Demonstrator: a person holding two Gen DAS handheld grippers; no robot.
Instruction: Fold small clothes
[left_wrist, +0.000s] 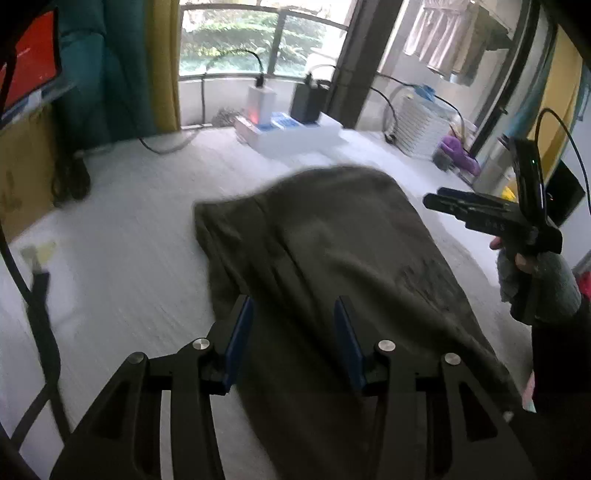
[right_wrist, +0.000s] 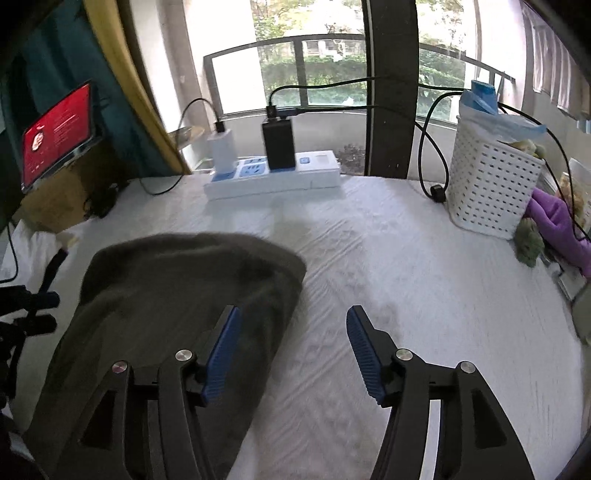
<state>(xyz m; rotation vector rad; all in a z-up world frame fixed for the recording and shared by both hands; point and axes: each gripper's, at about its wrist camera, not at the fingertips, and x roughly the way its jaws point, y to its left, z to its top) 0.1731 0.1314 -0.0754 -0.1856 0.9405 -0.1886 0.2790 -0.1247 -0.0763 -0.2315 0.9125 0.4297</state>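
A dark olive-grey garment (left_wrist: 332, 251) lies folded over on the white textured cloth (left_wrist: 140, 229) that covers the surface. My left gripper (left_wrist: 293, 310) hovers over the garment's near part, its blue pads apart and nothing pinched between them. My right gripper (right_wrist: 293, 314) is open too, its left pad over the garment (right_wrist: 177, 288) near its right edge and its right pad over bare white cloth (right_wrist: 424, 288). In the left wrist view the right gripper (left_wrist: 439, 203) shows at the far right, held by a hand in a grey glove (left_wrist: 550, 284). The left gripper (right_wrist: 37, 310) peeks in at the right wrist view's left edge.
At the back stands a white power strip (right_wrist: 273, 177) with a white and a black charger plugged in. A white perforated basket (right_wrist: 491, 184) and a purple item (right_wrist: 557, 221) sit at the back right. A red-screened tablet (right_wrist: 55, 133) leans at the left. A black cable (left_wrist: 40, 317) crosses the left side.
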